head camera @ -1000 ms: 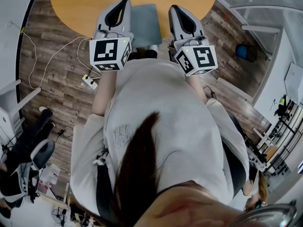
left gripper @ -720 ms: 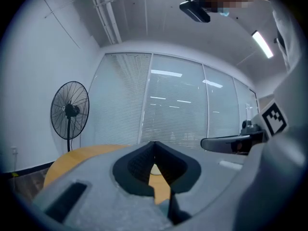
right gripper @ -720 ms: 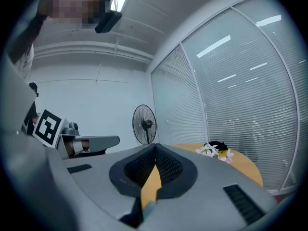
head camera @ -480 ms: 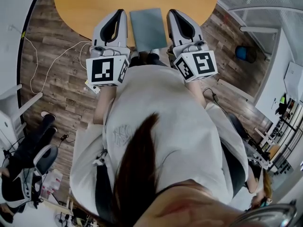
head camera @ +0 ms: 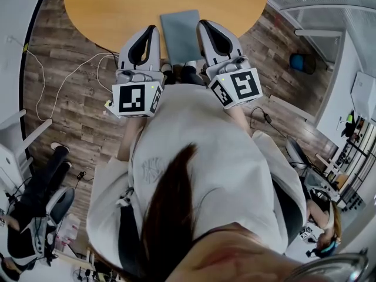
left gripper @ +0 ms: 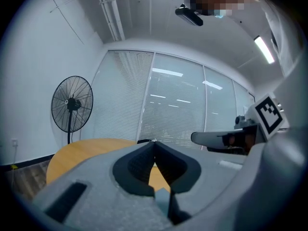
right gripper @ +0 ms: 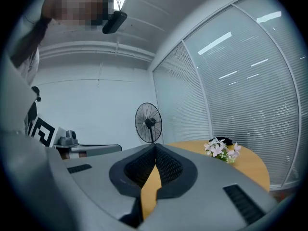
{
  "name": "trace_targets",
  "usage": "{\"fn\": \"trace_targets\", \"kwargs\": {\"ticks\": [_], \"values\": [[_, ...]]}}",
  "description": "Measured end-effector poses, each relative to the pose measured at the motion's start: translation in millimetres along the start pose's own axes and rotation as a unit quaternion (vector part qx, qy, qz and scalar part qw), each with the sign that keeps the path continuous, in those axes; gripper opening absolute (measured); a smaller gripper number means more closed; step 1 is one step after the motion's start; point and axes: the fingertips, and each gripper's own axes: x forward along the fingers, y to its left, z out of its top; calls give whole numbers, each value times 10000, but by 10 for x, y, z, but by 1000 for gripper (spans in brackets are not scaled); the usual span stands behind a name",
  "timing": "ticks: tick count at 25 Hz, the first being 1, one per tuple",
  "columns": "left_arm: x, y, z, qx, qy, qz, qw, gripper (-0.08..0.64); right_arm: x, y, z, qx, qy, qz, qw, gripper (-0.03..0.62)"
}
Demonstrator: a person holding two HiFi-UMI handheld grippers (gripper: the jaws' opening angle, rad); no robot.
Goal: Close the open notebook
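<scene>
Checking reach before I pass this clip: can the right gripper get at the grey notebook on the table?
Probably yes. The notebook lies at the near edge of the table, just beside the right gripper, with nothing between them. Its jaws are shut, though, so grasping would need them opened.

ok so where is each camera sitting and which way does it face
Head view: on the person's head, looking steeply down at table, notebook; hair, shirt, left gripper, right gripper show.
Left gripper view: on left gripper, level toward the blinds; shut jaws show.
Right gripper view: on right gripper, level across table; shut jaws show.
Shared: both gripper views catch the fan.
</scene>
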Motion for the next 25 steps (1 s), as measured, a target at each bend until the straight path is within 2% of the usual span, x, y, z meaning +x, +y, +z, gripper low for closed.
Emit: {"fn": "trace_targets", "kwargs": {"ticks": [6, 25], "values": [[-6, -47, -42, 105, 36, -85, 9999, 15, -34, -13, -77, 16, 60, -102, 9999, 3], [13, -39, -18, -4, 15, -147, 9999, 17, -82, -53, -45, -20, 22, -306, 9995, 2]]}}
